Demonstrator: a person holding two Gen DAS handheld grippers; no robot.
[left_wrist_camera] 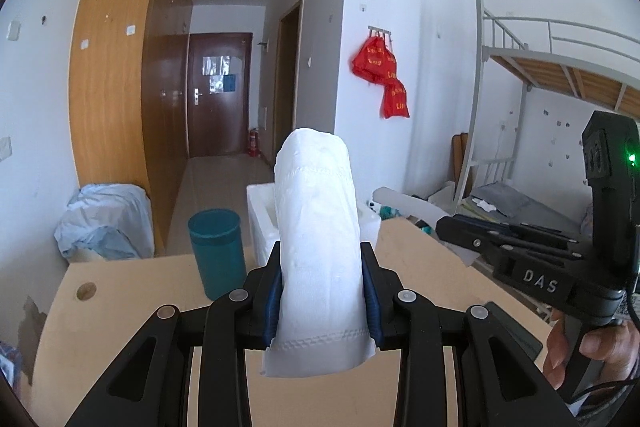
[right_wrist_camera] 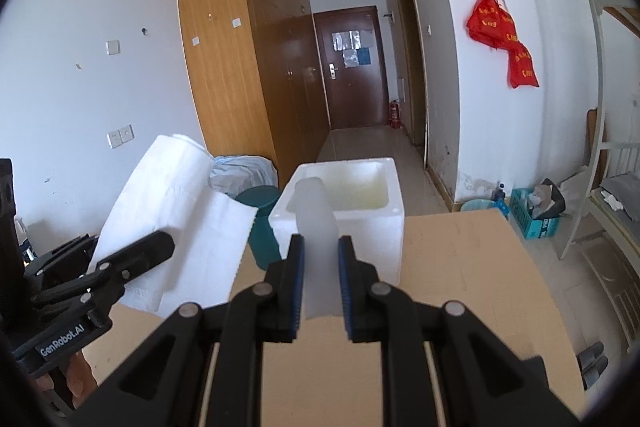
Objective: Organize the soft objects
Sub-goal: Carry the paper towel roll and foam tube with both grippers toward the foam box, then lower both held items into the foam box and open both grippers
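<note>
**While both tools are loaded, soft goods ride above the desk**

Although it looks bulky, the white paper-towel pack (left_wrist_camera: 318, 247) clamped in the left tool (left_wrist_camera: 322, 291) should weigh very little. It is a soft, squashy bundle whose wrapping dimples where the blue pads (left_wrist_camera: 273, 301) press in. Held near its lower end, it stands up tall above the jaws, clear of the desk (left_wrist_camera: 120, 291), so its free top could sway or fold if swung quickly. A hold nearer the middle would probably steady it better, though the present one looks firm enough.

The right tool (right_wrist_camera: 319, 281) is clenched on a translucent white soft piece (right_wrist_camera: 316, 247), pale and smooth, possibly slippery plastic or foam; I cannot tell which. It sticks forward from the jaws, also off the desk, and being thin it would likely bend rather than break.

Ahead of both sits an open white foam box (right_wrist_camera: 340, 223) at the desk's far edge, with a teal bin (left_wrist_camera: 218, 251) just beside it. Judging by the task, the box seems the likely home for these items. Foam walls dent easily, so lowering gently matters more than grip strength.
</note>
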